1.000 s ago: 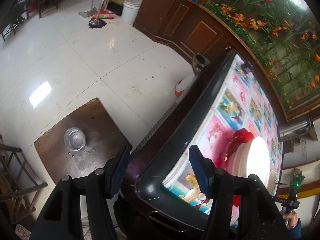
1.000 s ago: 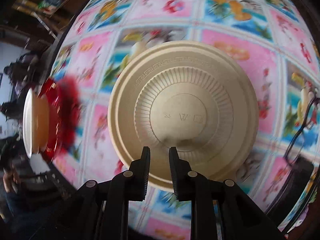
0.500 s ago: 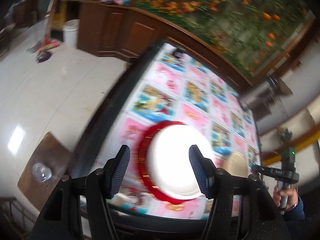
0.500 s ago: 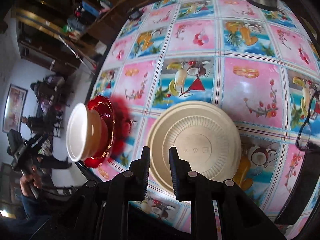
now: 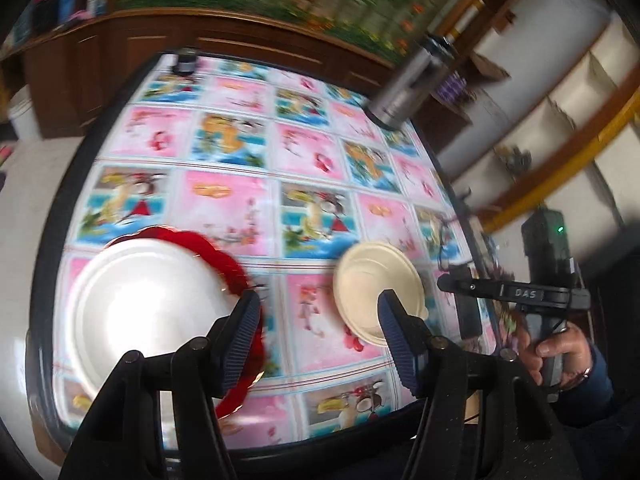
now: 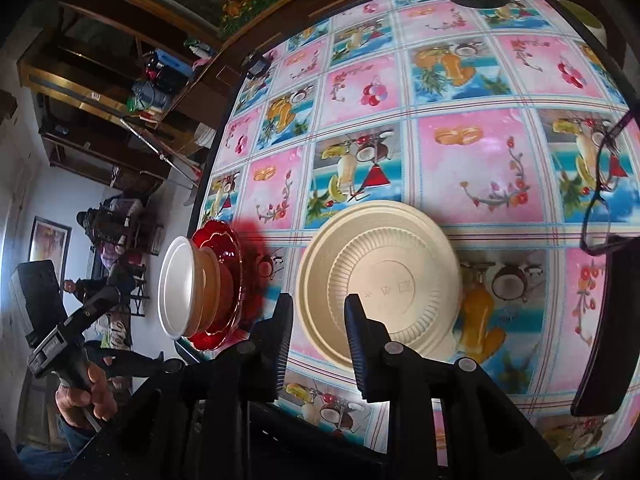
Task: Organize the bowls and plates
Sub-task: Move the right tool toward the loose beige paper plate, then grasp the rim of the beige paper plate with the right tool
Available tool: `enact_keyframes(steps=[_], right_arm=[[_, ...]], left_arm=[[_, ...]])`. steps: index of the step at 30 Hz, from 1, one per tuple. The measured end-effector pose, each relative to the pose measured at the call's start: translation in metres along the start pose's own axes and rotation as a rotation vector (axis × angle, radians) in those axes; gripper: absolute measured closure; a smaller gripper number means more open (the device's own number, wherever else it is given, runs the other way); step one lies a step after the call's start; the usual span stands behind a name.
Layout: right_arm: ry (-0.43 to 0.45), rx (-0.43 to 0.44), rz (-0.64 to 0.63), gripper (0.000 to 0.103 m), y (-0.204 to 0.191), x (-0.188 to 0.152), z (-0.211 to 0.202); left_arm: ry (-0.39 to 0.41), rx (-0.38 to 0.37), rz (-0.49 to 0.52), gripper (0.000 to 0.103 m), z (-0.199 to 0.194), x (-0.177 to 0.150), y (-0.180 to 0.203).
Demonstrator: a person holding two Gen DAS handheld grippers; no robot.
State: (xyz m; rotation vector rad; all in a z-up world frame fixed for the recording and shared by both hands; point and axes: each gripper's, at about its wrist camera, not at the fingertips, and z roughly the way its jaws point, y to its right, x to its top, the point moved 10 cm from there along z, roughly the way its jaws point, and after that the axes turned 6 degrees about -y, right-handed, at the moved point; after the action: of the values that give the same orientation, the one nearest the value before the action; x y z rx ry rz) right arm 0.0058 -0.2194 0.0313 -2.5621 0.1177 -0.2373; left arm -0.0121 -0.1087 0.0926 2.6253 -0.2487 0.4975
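A cream bowl (image 6: 384, 276) lies upside down on the patterned tablecloth; it also shows in the left wrist view (image 5: 376, 284). To its left a white bowl (image 6: 174, 286) and a tan bowl (image 6: 210, 284) are stacked on a red glass plate (image 6: 228, 280). In the left wrist view the white bowl (image 5: 148, 304) covers most of the red plate (image 5: 224, 260). My right gripper (image 6: 318, 312) is open and empty just before the cream bowl's near rim. My left gripper (image 5: 318, 320) is open and empty above the table's front, between the stack and the cream bowl.
A steel flask (image 5: 412, 84) stands at the table's far right corner. Eyeglasses (image 6: 604, 204) and a dark flat object (image 6: 604, 340) lie right of the cream bowl. A small dark item (image 5: 186, 62) sits at the far left corner. The table (image 6: 460, 148) has a dark raised rim.
The right gripper has opened, let go of the cream bowl and drawn back from it. The left gripper swung from the floor and table side to look over the table.
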Motion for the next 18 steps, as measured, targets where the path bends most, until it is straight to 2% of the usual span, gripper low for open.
enact_keyframes(steps=[3, 11, 14, 18], right_arm=[[0.019, 0.0, 0.016, 0.074, 0.008, -0.005, -0.007], [0.043, -0.007, 0.12, 0.074, 0.047, -0.025, -0.013], [0.052, -0.017, 0.132, 0.074, 0.056, -0.029, -0.015], [0.062, -0.048, 0.134, 0.074, 0.068, -0.027, -0.01]], left_arm=[[-0.04, -0.014, 0.027, 0.043, 0.022, 0.003, 0.015], [-0.155, 0.01, 0.091, 0.043, 0.088, 0.014, 0.034], [-0.222, -0.006, 0.084, 0.043, 0.116, 0.007, 0.035], [-0.28, 0.017, 0.096, 0.043, 0.15, -0.001, 0.034]])
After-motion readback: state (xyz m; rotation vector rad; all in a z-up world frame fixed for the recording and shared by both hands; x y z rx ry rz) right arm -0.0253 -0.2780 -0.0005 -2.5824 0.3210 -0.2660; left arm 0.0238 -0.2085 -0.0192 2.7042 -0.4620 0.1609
